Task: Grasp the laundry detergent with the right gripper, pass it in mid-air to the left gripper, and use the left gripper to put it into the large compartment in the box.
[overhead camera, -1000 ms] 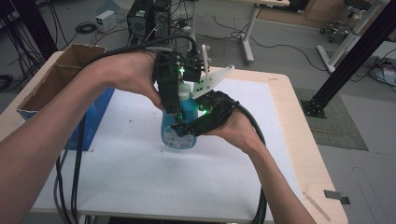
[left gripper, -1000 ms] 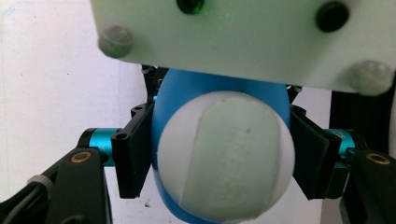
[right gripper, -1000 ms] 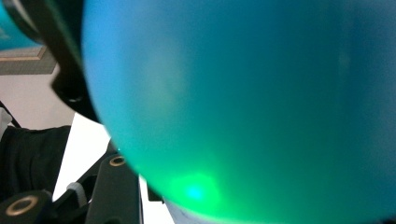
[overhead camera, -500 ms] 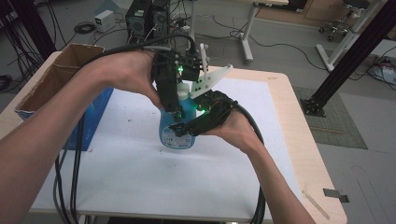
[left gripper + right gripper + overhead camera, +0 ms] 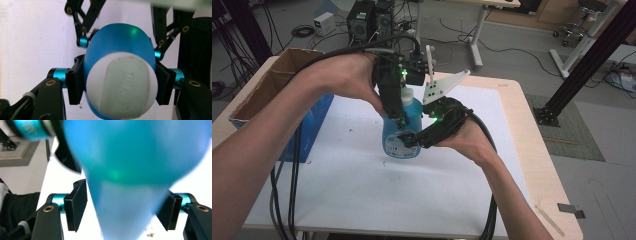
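While both grippers clasp it, the blue bottle (image 5: 401,131) stands upright, cap up.

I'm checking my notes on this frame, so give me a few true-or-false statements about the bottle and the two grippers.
1. The bottle is blue with a white cap. True.
2. The left gripper closes around the bottle's cap end. True.
3. The bottle lies on its side on the table. False: it is upright, held by both grippers.
4. The right gripper holds the cardboard box. False: its jaws are at the bottle's lower body.
5. The box sits at the table's left edge. True.
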